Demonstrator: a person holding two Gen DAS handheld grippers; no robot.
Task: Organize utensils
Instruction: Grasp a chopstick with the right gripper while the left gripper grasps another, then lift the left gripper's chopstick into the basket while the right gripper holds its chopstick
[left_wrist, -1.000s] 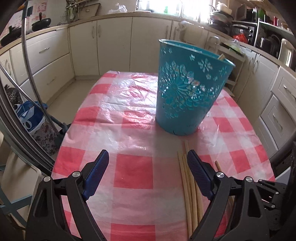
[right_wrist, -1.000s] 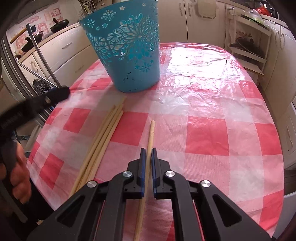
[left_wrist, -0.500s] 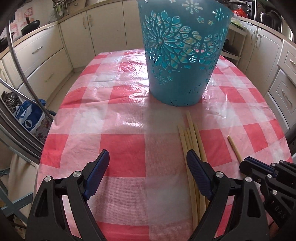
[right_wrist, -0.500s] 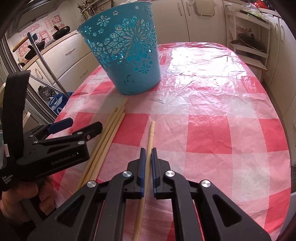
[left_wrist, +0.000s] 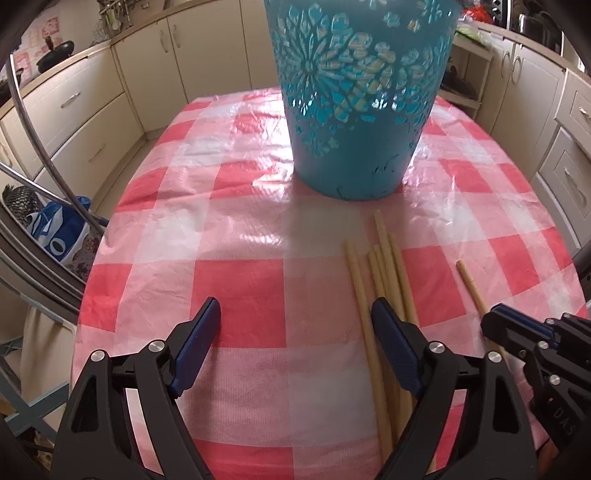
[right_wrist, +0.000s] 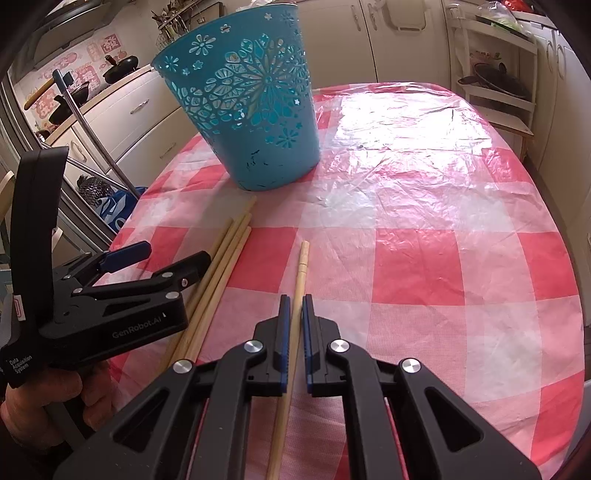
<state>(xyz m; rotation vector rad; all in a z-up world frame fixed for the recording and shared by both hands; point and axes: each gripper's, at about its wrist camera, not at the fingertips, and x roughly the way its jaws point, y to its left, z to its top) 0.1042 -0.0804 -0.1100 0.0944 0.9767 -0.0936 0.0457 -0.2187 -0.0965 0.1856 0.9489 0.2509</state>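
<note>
2 grippers worked beside 1 teal basket (right_wrist: 251, 110) on the checked tablecloth (right_wrist: 424, 221).
Left gripper (left_wrist: 295, 325), marked "GenRobot.AI", gaped wide by a bundle of about 5 chopsticks (left_wrist: 384, 269); right gripper (right_wrist: 294, 306) pinched 1 single chopstick (right_wrist: 301, 269).

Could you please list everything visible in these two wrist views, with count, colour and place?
basket: one, teal, flower cut-outs, upright at the far side of the table.
tablecloth: one, red and white check under clear plastic, covering the table.
bundle of chopsticks: about five, pale wood, lying together on the cloth in front of the basket.
single chopstick: one, pale wood, lying apart, right of the bundle.
cabinets: cream, around the table.
blue bag: one, on the floor left of the table.
pan rack: one, white, far right.
left tool: black with blue pads, open, its right finger over the bundle.
right tool: black with blue pads, closed on the single chopstick.
</note>
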